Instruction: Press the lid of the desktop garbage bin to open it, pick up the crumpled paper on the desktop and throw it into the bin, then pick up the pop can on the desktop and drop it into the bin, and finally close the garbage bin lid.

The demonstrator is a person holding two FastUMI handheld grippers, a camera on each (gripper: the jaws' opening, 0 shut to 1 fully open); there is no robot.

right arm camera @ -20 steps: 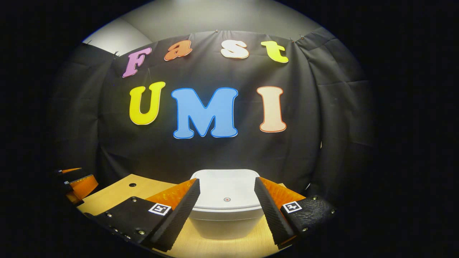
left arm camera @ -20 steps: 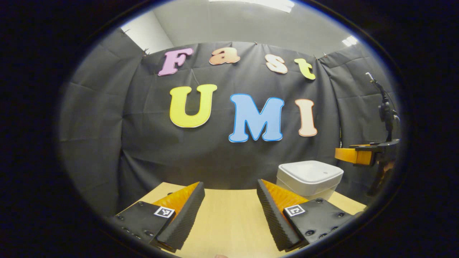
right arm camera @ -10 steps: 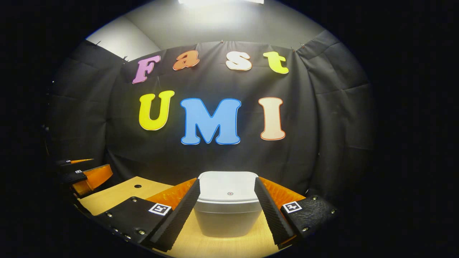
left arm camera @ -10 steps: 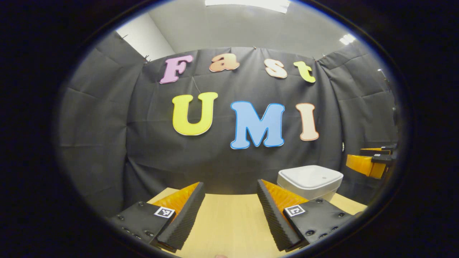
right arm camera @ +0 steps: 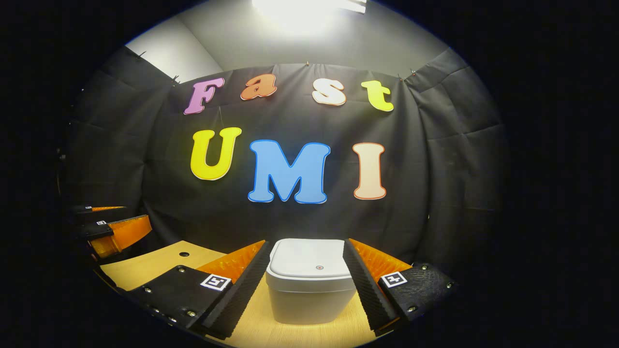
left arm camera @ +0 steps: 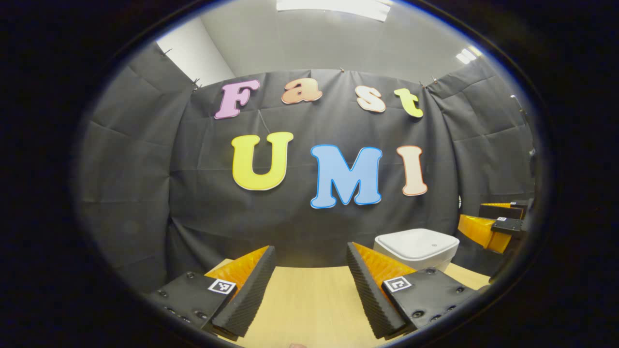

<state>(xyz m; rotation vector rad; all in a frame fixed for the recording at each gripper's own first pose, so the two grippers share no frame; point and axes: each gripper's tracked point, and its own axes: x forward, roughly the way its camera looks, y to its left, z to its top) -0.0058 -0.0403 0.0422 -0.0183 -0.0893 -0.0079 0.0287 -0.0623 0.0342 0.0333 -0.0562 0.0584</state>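
White bin (right arm camera: pixel 311 285) lid down, contents hidden; left tool (left arm camera: pixel 309 285), right tool (right arm camera: pixel 305 285) spread

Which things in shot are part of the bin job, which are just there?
Job:
- bin, lid shut
- right tool, open, facing the bin
- left tool, open, over bare table

Just there:
- table
- hole in the table
- ceiling light

One bin (right arm camera: pixel 309 285), two grippers (left arm camera: pixel 309 290) (right arm camera: pixel 304 285)
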